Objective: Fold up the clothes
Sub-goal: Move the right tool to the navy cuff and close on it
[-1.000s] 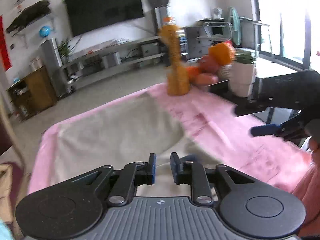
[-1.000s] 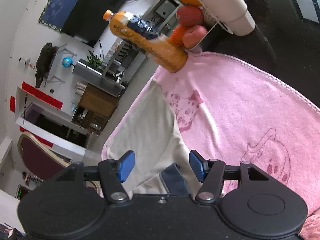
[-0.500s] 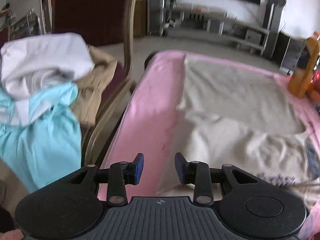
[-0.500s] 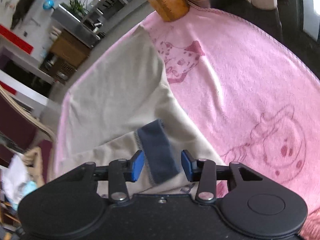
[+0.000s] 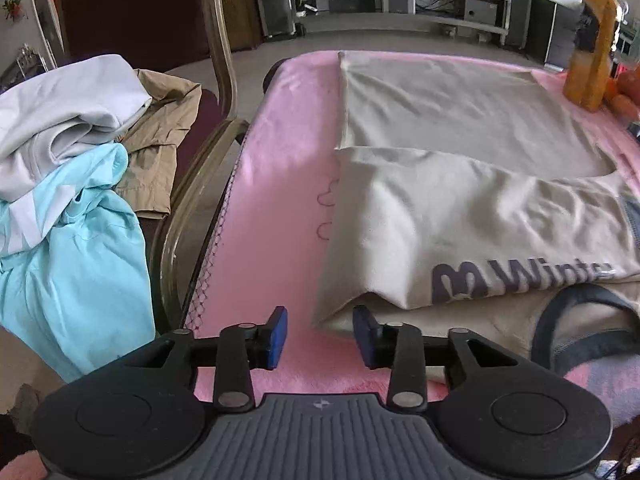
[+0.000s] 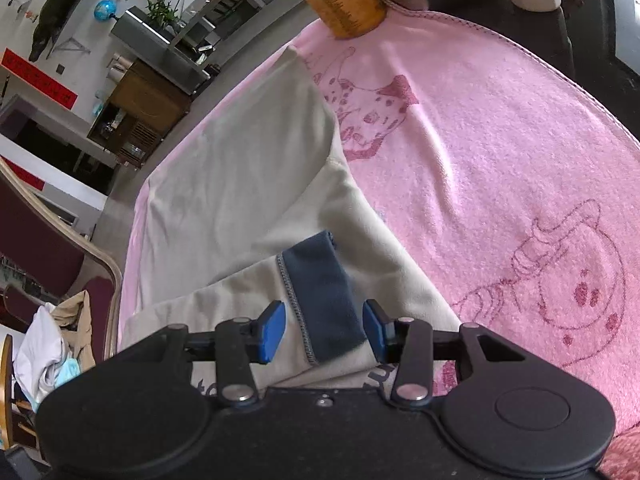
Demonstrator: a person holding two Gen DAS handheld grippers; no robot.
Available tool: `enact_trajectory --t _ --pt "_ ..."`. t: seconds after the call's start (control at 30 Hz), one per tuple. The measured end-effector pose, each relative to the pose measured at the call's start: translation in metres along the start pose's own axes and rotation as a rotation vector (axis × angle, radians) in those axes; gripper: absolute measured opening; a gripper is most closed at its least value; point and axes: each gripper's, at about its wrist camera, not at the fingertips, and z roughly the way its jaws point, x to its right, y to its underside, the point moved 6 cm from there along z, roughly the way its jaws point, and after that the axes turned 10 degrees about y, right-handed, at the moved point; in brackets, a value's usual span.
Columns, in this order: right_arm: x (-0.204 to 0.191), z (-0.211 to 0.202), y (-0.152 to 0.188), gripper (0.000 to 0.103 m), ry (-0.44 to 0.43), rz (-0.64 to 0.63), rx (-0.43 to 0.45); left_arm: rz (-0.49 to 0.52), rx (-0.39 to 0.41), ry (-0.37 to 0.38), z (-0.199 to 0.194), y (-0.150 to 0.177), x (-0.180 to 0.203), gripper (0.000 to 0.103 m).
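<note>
Beige shirt [image 5: 460, 200] spread on pink blanket [image 5: 276, 184], one side folded over. Left gripper [image 5: 318, 336] open at the fold's near corner, bare blanket leftward. Right gripper [image 6: 324, 332] open, straddling navy cuff [image 6: 320, 292]; wide blanket free rightward.

Each black tool [image 5: 318, 336] [image 6: 324, 332] carries blue pads [image 5: 277, 336] and silver screws.

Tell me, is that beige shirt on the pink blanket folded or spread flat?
Partly folded: the beige shirt has one layer doubled over its lower part.
</note>
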Motion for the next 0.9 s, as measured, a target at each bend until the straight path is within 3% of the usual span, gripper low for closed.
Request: enact_trajectory --t 0.07,0.13,0.3,0.47,0.53,0.6,0.8,0.9 --pt "0.003 0.002 0.000 0.042 0.005 0.012 -0.007 0.037 -0.004 -0.043 0.008 -0.002 0.004 0.024" --pt "0.007 0.003 -0.002 0.042 0.026 0.023 -0.001 0.054 -0.012 -0.061 0.010 -0.001 0.006 0.003" --pt "0.015 0.010 -0.006 0.037 0.077 0.042 0.008 0.094 -0.030 -0.101 0.013 0.004 0.011 0.003" --pt "-0.007 0.028 -0.001 0.032 0.130 -0.080 0.012 0.130 -0.050 -0.135 0.016 0.007 0.014 0.003" --pt "-0.019 0.030 0.003 0.028 0.192 -0.173 0.046 0.148 -0.066 -0.153 0.019 0.009 0.014 0.003" --pt "-0.030 0.030 0.010 0.005 0.258 -0.282 0.090 0.171 -0.076 -0.174 0.022 0.011 0.016 0.003" --pt "-0.049 -0.012 0.004 0.003 0.278 -0.328 0.334 0.213 -0.084 -0.208 0.022 0.014 0.019 0.003" --pt "-0.046 -0.017 -0.003 0.003 0.287 -0.315 0.355 0.240 -0.089 -0.223 0.022 0.015 0.022 0.003"
